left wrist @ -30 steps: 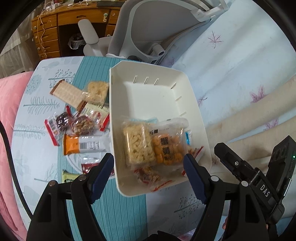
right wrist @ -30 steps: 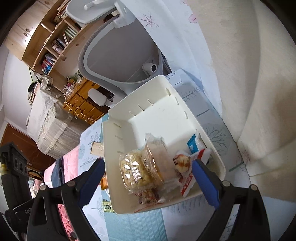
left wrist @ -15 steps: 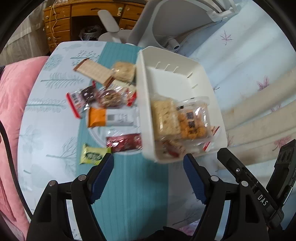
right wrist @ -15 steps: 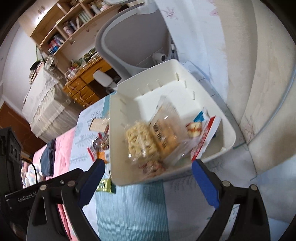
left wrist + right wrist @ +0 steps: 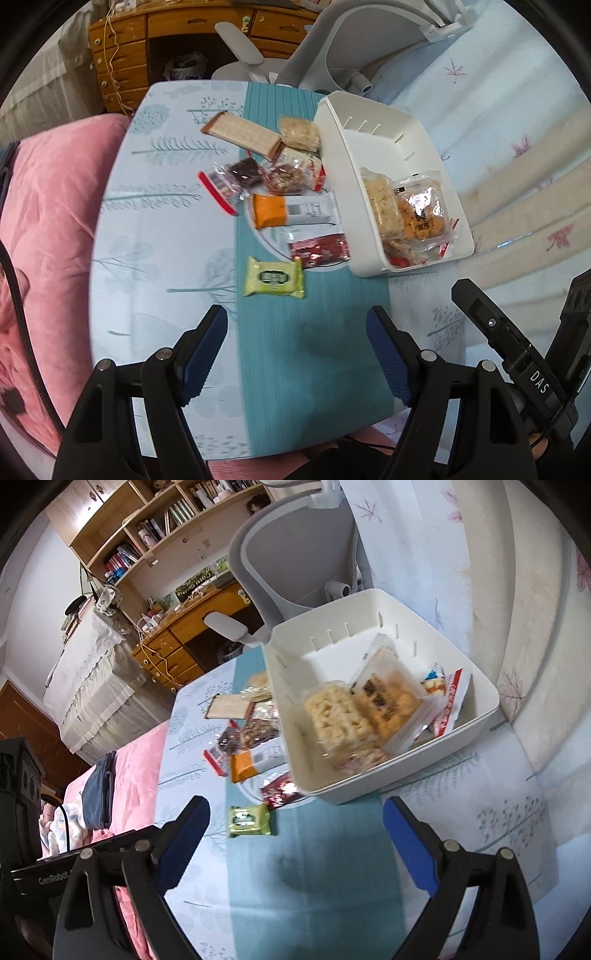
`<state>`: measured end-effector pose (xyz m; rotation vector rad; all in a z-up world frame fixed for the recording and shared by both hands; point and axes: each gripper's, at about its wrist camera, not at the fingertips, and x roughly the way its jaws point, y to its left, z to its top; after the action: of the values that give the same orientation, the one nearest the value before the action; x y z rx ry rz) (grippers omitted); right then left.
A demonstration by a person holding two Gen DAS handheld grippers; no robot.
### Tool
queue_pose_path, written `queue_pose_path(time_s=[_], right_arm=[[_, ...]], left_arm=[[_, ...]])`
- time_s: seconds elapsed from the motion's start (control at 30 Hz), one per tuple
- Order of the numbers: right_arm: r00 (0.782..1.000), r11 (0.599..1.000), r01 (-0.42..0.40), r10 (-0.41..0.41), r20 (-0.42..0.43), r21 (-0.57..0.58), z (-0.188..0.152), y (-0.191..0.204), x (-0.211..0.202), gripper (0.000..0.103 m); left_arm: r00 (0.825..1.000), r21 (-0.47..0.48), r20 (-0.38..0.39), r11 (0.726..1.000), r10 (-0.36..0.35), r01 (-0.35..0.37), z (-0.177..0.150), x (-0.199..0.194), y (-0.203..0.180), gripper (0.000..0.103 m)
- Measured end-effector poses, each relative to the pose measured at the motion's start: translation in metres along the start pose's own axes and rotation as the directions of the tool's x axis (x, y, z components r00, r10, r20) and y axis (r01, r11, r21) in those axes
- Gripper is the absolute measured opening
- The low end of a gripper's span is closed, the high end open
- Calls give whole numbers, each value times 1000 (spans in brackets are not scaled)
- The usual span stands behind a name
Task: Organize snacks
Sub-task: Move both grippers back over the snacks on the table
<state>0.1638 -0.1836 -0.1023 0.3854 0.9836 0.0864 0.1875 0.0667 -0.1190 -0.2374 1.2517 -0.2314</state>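
Note:
A white bin [image 5: 373,122] [image 5: 476,675] sits at the table's right side and holds a rice-puff bar [image 5: 382,205] [image 5: 334,710], an orange cracker pack [image 5: 421,218] [image 5: 388,698] and smaller packets. Loose snacks lie left of it: a green pack [image 5: 273,277] [image 5: 248,820], a red pack [image 5: 320,250], an orange-and-white bar [image 5: 291,210] and a wafer pack [image 5: 240,132]. My left gripper [image 5: 297,350] is open and empty, near the table's front, short of the green pack. My right gripper [image 5: 297,842] is open and empty, in front of the bin.
The table has a pale blue cloth with a teal runner [image 5: 310,354]. A pink cushion [image 5: 44,221] lies to the left. A grey office chair [image 5: 295,554] and a wooden desk [image 5: 147,44] stand behind the table. Bedding [image 5: 517,147] rises at the right.
Both grippers have pulled back and away from the bin, so more of the table and the loose snacks shows. Both stay open and empty.

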Motion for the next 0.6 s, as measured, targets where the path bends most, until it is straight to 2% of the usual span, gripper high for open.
queue_pose_path(time_s=[0.33, 0.6], right_arm=[[997, 997, 46, -50, 53, 58, -34, 50, 2, 95], [994, 992, 94, -99, 53, 84, -60, 84, 19, 95]], left_arm=[[1000, 144, 17, 989, 19, -21, 15, -28, 47, 76], [999, 245, 3, 968, 51, -50, 41, -21, 78, 76]])
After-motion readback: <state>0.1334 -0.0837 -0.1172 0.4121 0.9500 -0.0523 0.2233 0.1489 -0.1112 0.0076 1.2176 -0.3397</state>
